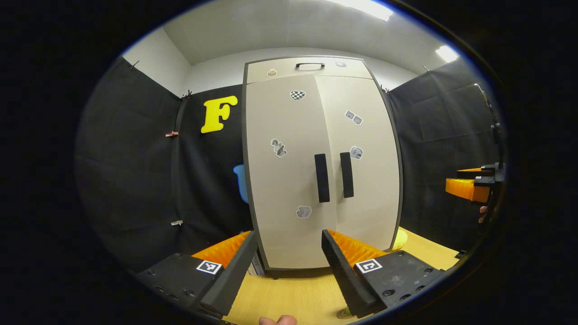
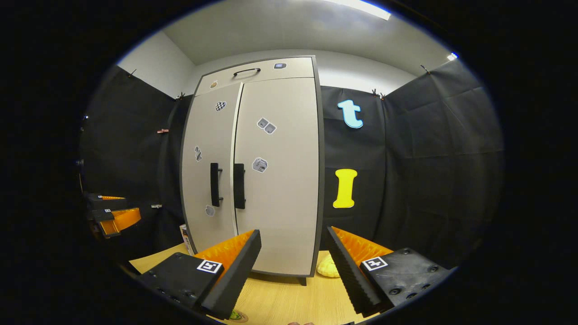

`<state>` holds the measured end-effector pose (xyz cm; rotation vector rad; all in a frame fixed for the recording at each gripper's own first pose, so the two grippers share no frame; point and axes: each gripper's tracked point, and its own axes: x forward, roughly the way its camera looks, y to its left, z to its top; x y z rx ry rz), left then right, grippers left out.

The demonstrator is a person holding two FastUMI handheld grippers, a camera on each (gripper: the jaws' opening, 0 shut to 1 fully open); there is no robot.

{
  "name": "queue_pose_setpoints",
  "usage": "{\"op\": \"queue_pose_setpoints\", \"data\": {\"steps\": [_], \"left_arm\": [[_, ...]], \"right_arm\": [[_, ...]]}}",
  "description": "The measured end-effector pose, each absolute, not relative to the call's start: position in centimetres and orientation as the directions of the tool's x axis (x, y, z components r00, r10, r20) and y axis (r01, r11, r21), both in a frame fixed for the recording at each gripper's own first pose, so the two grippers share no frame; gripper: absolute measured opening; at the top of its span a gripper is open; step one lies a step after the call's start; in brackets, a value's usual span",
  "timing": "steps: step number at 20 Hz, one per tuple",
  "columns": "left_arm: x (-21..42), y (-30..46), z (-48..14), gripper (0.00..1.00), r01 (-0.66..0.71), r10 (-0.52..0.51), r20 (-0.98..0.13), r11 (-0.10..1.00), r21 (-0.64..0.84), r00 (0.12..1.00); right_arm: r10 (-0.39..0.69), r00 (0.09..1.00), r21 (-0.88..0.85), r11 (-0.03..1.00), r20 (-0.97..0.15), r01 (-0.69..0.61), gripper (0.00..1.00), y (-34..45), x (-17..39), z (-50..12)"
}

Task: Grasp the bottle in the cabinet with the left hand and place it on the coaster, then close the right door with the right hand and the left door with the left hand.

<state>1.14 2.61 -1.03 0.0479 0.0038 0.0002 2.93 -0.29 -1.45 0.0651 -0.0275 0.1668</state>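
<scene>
A pale wood tabletop sits inside a booth of black cloth walls under a white ceiling with strip lights, and the cream cabinet stands upright at twelve o'clock in the left gripper view, long axis vertical, its front facing the camera. Both doors, left door and right door, lie flush, with two black vertical handles side by side at the seam, and a yellow object lies at the cabinet's foot. The left gripper and right gripper each spread wide and hold nothing; a coaster edge peeks in at six o'clock in the right gripper view.
</scene>
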Motion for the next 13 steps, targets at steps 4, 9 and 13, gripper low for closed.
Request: {"op": "queue_pose_setpoints", "data": {"steps": [4, 9, 13], "left_arm": [[1.5, 1.7, -0.8, 0.92, 0.004, -0.004, -0.001, 0.998, 0.059, 1.0], [1.7, 1.0, -1.0, 0.93, 0.011, -0.011, -0.001, 0.999, 0.052, 1.0], [1.7, 0.5, -0.7, 0.94, 0.01, -0.01, 0.0, 0.998, 0.064, 1.0]], "right_arm": [[0.171, 0.985, 0.071, 0.982, 0.034, -0.173, 0.96, -0.4, 3.1, -1.5], [0.168, 0.985, 0.076, 0.982, 0.044, -0.171, 0.96, -0.7, 3.3, -1.3], [0.177, 0.983, 0.074, 0.981, 0.045, -0.18, 0.96, -0.6, 3.3, -1.4]]}}
